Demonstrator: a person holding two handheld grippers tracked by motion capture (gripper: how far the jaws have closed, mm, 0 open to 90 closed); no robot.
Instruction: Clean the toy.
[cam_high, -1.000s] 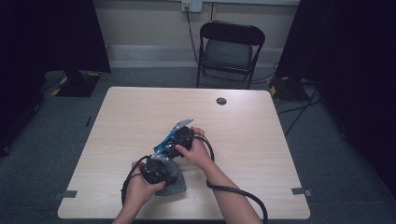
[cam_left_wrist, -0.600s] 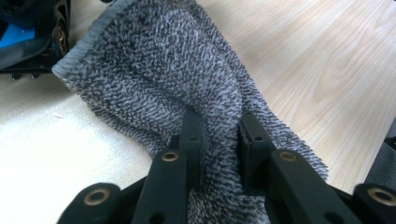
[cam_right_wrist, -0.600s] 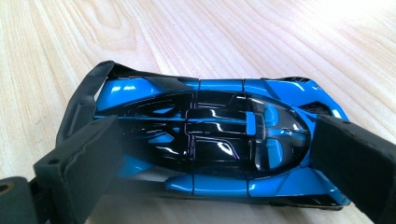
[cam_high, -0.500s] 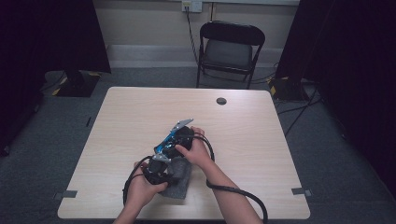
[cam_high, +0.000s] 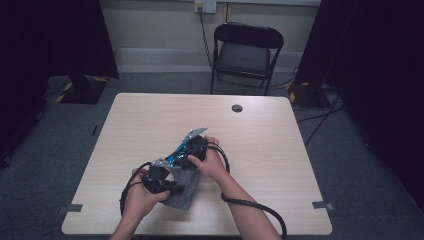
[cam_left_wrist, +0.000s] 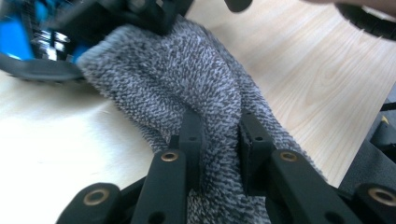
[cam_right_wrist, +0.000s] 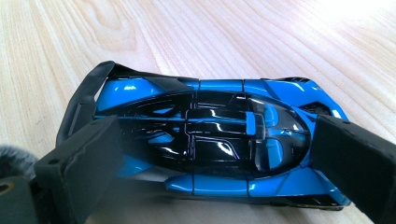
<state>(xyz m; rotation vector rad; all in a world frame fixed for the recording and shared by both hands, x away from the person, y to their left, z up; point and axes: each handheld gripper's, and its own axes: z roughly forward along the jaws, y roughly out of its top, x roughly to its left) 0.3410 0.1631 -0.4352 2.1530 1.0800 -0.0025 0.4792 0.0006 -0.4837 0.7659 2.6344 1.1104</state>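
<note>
A blue and black toy car (cam_right_wrist: 210, 100) lies on the light wood table (cam_high: 280, 150) and spans the gap in my right gripper (cam_right_wrist: 215, 142). One jaw presses its tail and the other its nose. In the high view the car (cam_high: 176, 154) sits mid-table under the right hand. A grey knitted cloth (cam_left_wrist: 187, 74) is bunched up and pinched in my left gripper (cam_left_wrist: 219, 135), whose jaws are shut on a fold of it. The cloth (cam_high: 186, 196) spreads toward the table's front edge, and its far end reaches the car (cam_left_wrist: 23, 46). Both grippers are close together, the left gripper (cam_high: 167, 177) just in front of the car.
A small black round disc (cam_high: 236, 108) lies near the far edge of the table. A black folding chair (cam_high: 245, 50) stands behind the table. A thick black cable (cam_high: 250, 205) trails from the right gripper across the front of the table.
The left hand and its gripper have edged slightly away from the front edge, toward the car, drawing the cloth along. The right gripper and the car stay almost still.
</note>
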